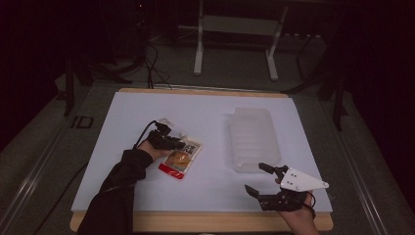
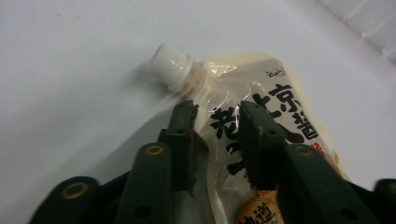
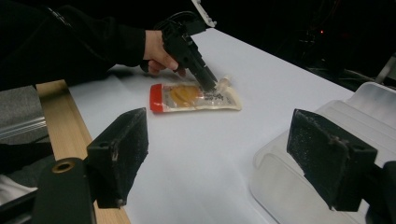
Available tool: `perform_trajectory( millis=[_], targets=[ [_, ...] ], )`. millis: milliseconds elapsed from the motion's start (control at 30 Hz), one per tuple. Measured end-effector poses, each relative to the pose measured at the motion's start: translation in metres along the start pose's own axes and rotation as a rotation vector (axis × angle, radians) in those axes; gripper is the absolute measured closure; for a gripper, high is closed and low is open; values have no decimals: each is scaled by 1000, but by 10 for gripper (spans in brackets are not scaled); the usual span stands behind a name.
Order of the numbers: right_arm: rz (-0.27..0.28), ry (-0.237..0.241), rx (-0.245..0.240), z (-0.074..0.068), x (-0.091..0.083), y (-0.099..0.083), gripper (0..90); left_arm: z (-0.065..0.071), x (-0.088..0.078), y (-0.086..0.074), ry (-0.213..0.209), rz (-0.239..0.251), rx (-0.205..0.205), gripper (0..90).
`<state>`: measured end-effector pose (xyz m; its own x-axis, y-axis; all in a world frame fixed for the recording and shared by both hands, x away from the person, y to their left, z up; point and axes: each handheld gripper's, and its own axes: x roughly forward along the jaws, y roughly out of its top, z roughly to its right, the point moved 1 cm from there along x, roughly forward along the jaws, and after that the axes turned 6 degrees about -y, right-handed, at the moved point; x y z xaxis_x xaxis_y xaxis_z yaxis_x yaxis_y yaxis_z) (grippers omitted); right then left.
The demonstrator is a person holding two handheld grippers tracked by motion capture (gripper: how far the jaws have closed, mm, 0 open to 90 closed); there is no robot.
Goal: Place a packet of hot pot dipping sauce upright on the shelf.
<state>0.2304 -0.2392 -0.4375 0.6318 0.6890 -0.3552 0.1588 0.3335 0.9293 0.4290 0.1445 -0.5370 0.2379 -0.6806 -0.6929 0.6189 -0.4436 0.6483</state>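
A spouted food pouch (image 1: 180,159) with a red bottom edge, an orange picture and black print lies flat on the white sheet, left of centre. In the left gripper view its white screw cap (image 2: 168,63) points away from me. My left gripper (image 2: 217,114) is lowered onto the pouch's upper part just below the spout, jaws apart with the printed film (image 2: 280,93) between them. The right gripper view shows the pouch (image 3: 191,95) with that left gripper (image 3: 208,81) tipped down on its spout end. My right gripper (image 1: 255,177) hovers open near the front right, jaws (image 3: 224,158) wide and holding nothing.
A clear ribbed plastic tray (image 1: 254,132) sits right of centre, just beyond the right gripper, its near wall (image 3: 280,182) close to the right jaw. The white sheet (image 1: 205,107) covers a wooden table whose front edge (image 1: 195,221) shows. Stand legs and cables lie beyond the table.
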Motion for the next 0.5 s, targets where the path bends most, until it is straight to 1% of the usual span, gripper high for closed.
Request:
perform_trajectory(
  millis=[67,100,133,200,233,300,333,400,433,467,500],
  targets=[
    [1,-1,0,0,0,0,205,2,1,0,0,-16,11,769],
    [1,-1,0,0,0,0,205,5,2,0,6,-23,34,826],
    [0,-1,1,0,0,0,205,7,2,0,20,-28,47,841],
    [-1,-1,1,1,0,0,205,8,2,0,27,-29,48,873],
    [-3,-1,-1,0,0,0,205,9,2,0,33,-28,55,892],
    [-4,-1,-3,0,0,0,205,9,2,0,36,-26,57,900],
    [-4,-1,-4,0,0,0,205,9,2,-1,36,-10,53,900],
    [-3,-1,-3,0,0,0,205,9,2,-1,36,-10,53,900],
    [0,-2,4,1,-1,0,205,10,0,-3,33,8,51,900],
    [0,-2,4,1,-1,0,205,10,0,-3,33,8,51,900],
    [0,-1,7,1,0,0,204,11,-1,-2,33,21,57,900]
  ],
)
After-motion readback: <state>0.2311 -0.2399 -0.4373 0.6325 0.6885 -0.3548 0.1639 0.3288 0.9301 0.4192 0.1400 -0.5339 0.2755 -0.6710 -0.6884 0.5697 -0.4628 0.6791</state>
